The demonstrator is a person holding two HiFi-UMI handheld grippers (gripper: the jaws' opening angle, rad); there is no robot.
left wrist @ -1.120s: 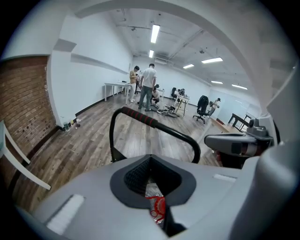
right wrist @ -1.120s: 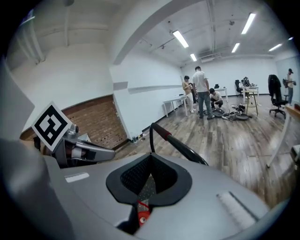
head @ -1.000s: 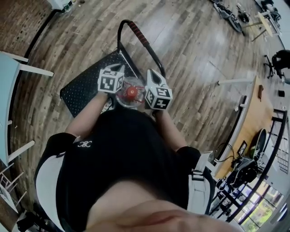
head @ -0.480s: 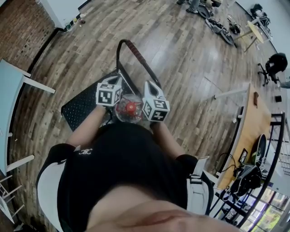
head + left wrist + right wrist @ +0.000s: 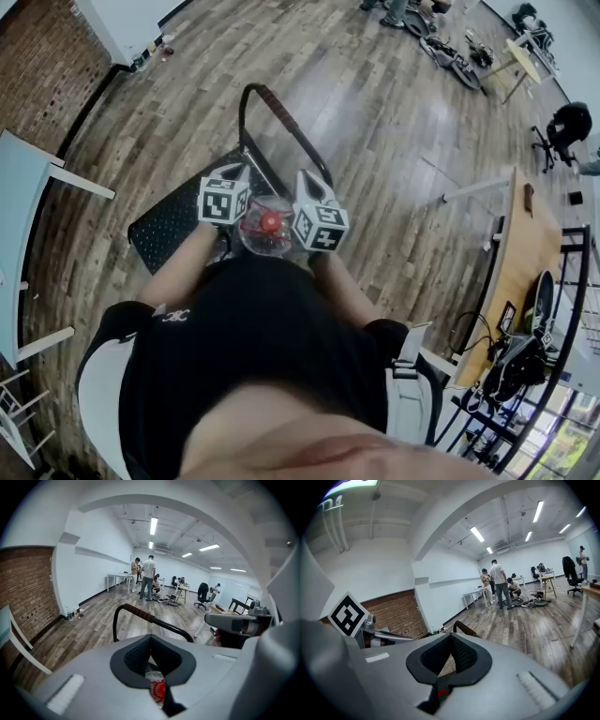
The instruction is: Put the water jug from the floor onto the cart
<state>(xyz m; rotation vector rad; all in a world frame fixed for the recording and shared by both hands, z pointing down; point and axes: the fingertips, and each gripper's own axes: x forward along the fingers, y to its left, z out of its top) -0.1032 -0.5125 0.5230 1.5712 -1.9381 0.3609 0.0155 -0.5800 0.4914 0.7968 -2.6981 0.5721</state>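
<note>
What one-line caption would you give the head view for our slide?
Red-capped water jug held between left gripper and right gripper, by a black cart.

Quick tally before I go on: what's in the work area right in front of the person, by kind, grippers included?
grippers: 2, the left gripper and the right gripper, both shut
water jug: 1, red-capped, between the two grippers
cart: 1, black
Total: 4
</note>
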